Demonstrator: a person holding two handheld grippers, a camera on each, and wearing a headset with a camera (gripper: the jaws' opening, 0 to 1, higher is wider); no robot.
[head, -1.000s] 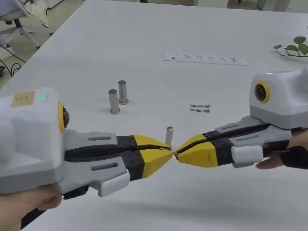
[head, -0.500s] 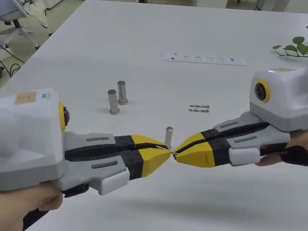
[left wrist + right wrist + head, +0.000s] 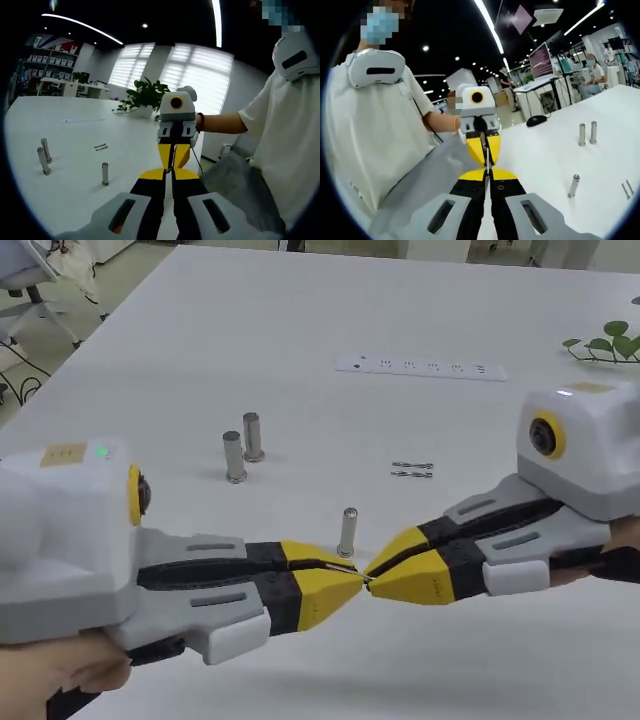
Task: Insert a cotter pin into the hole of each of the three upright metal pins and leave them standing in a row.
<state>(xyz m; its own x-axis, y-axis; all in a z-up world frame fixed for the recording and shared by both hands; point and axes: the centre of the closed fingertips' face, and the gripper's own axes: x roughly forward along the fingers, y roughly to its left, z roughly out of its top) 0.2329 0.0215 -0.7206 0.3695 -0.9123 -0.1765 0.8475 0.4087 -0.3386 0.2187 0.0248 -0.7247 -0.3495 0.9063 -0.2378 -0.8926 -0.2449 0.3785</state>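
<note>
Left gripper (image 3: 356, 580) and right gripper (image 3: 371, 582) tip to tip, each with jaws pinched together on one thin cotter pin (image 3: 487, 167); upright metal pin (image 3: 347, 532) just behind the tips

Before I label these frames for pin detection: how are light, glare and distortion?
Head view: soft light, faint shadows on the table, nearest metal pin sharp. Left gripper view: fisheye curvature, bright windows. Right gripper view: same curvature, glaring ceiling strip light.

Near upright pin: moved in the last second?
No. The near upright pin keeps its spacing to the loose cotter pins and the far two pins; the camera shifted.
</note>
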